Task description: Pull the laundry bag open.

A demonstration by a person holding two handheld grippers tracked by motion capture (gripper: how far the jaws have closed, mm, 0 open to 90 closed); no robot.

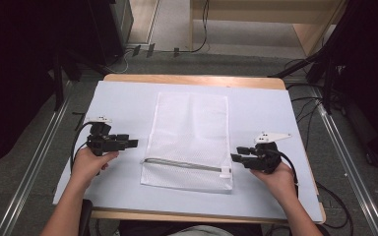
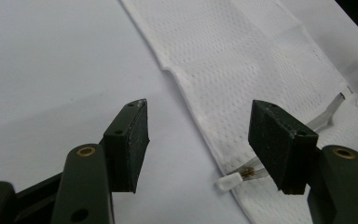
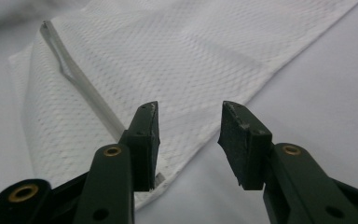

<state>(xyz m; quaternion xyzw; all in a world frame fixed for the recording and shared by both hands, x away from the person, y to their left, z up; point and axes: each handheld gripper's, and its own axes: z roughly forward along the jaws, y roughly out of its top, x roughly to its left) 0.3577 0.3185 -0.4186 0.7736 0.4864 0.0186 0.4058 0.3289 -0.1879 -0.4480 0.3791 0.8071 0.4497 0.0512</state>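
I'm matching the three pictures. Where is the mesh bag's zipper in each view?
High view: zipper runs across the mesh bag near its lower edge.
Left gripper view: zipper at right, behind the right jaw.
Right gripper view: zipper at upper left.
Shared landmark: the bag's white mesh.

White mesh bag flat on table; left gripper, right gripper flank it, apart

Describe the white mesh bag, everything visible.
The mesh bag is a white rectangle of fine netted fabric, lying flat on the pale sheet that covers the table, long side running away from the person. A grey zipper crosses it near the close end, shut as far as shows, with a small white tab at one end. A faint fold runs lengthwise. Both tools are off it.
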